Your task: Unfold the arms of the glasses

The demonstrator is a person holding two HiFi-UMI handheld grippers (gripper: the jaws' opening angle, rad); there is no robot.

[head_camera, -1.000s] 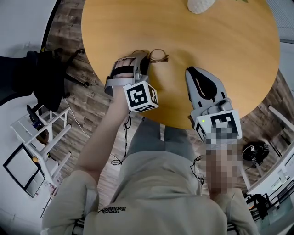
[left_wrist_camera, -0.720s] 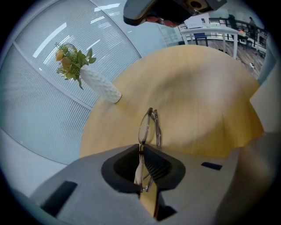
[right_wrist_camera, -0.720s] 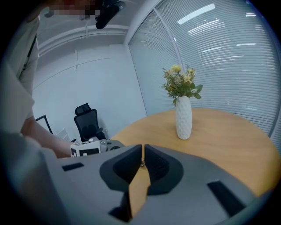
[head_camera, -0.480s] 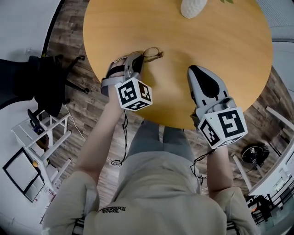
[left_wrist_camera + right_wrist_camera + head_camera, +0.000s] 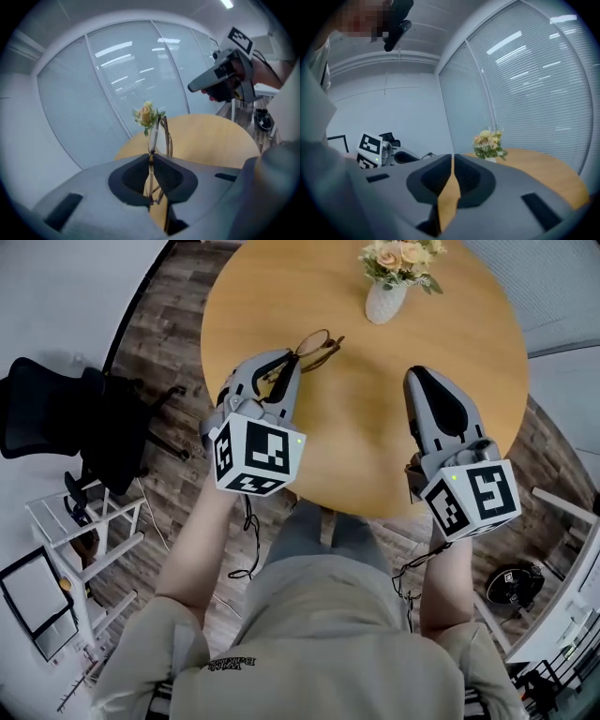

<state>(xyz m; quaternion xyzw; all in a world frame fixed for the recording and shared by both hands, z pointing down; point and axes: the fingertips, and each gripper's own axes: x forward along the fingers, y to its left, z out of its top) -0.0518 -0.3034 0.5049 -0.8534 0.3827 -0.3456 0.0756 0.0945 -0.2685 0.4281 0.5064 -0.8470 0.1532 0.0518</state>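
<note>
At the left, the left gripper (image 5: pixel 287 360): clenched on the glasses (image 5: pixel 319 345), with fingers that have just been closing onto them. Grips them by the thin frame low between the pads and leaves the lenses poking out past the tips, turned edge-on in the left gripper view. Carries them in the air over the left part of the desk (image 5: pixel 375 456), a little in from its left edge and apparently clear of the wood. Probably held that way to pin the frame steady and present it towards the other hand, ready for hooking an arm and swinging it out. Looks still folded, going by the compact bundle of wire between the pads, though hard to tell arm from rim there. Further along, at the far edge of the desk: a white vase of flowers (image 5: pixel 386 298), well apart from both tools and no part of the job. At the right, the right gripper (image 5: pixel 425 376): fingers pressed together at the tips, grasping nothing, with only desk visible through the slit lower down. Hovers over the right part of the desk, aimed roughly at the far edge, well apart from the glasses. Seems parked in readiness; would likely need to part its fingers or slip a tip behind an arm before starting any unfolding.
</note>
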